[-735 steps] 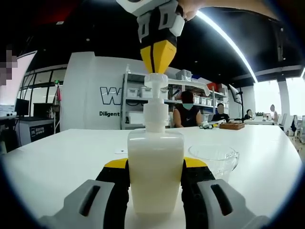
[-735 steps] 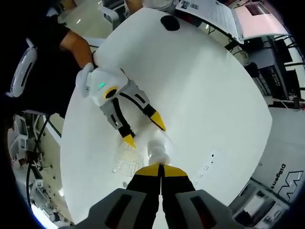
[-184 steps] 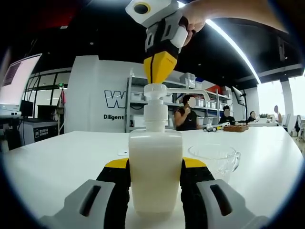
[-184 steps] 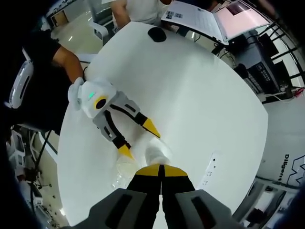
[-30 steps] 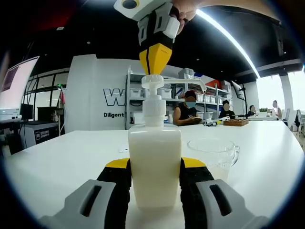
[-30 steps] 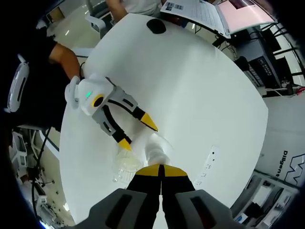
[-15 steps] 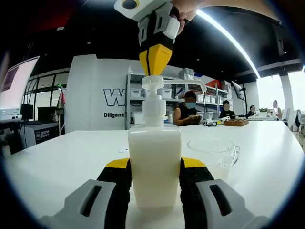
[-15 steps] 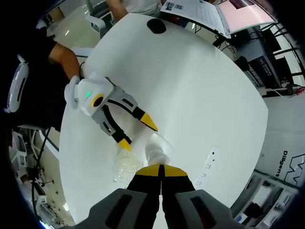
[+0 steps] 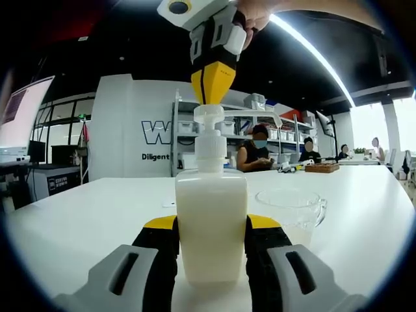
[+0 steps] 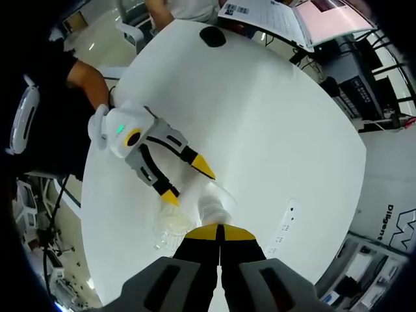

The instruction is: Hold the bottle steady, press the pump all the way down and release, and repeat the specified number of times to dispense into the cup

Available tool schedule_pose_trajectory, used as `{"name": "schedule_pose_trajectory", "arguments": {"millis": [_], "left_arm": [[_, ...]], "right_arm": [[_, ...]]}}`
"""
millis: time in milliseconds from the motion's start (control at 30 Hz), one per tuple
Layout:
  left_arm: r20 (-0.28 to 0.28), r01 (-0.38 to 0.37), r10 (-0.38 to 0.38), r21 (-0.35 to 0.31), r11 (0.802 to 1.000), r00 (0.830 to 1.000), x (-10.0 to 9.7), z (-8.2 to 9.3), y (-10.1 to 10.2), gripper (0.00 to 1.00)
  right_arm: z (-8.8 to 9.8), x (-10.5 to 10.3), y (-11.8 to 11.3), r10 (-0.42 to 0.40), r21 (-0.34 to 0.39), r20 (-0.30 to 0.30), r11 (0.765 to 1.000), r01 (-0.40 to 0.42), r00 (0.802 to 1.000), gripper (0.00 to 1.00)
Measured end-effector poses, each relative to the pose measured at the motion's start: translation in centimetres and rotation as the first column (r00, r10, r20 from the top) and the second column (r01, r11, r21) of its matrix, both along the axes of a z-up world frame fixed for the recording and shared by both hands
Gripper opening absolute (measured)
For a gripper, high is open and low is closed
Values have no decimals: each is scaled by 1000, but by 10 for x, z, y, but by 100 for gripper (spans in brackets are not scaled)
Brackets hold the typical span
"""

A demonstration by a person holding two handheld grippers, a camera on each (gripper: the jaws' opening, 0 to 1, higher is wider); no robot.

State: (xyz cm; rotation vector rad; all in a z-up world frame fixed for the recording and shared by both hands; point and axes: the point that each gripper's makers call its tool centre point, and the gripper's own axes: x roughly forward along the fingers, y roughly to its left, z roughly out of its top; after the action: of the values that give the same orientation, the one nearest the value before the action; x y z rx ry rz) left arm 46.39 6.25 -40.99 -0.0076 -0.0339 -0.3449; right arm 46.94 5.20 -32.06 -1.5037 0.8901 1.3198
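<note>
The bottle point(image 9: 211, 224) stands upright on the white worktop point(image 9: 84, 214), long axis vertical, its spout pointing toward the clear cup point(image 9: 290, 211) just beside it. The left gripper point(image 9: 211, 227) clamps the bottle's sides between its jaws. The right gripper point(image 9: 213, 97), jaws closed together, sits tip-down on the pump point(image 9: 209, 117). Around them the worktop is bare, its edges well apart from the bottle.

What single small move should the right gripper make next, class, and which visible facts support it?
Probably press straight down: the right gripper, jaws shut, sits on the raised pump head, the left gripper clamps the bottle, and the spout overhangs the cup.
</note>
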Motion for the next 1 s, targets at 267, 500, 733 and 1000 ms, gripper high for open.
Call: {"name": "schedule_pose_trajectory", "arguments": {"millis": [267, 500, 733, 1000], "left_arm": [[1, 0, 0, -2, 1000, 1000, 0, 0, 0, 38], [1, -1, 1, -2, 1000, 1000, 0, 0, 0, 38], [1, 0, 0, -3, 1000, 1000, 0, 0, 0, 38], [0, 0, 0, -4, 1000, 1000, 0, 0, 0, 38]], "right_arm": [[0, 0, 0, -2, 4, -4, 1000, 2, 1000, 0], [0, 0, 0, -2, 5, -4, 1000, 2, 1000, 0], [-1, 0, 0, 0, 10, -5, 1000, 0, 1000, 0], [-2, -1, 0, -4, -1, -7, 1000, 4, 1000, 0]]}}
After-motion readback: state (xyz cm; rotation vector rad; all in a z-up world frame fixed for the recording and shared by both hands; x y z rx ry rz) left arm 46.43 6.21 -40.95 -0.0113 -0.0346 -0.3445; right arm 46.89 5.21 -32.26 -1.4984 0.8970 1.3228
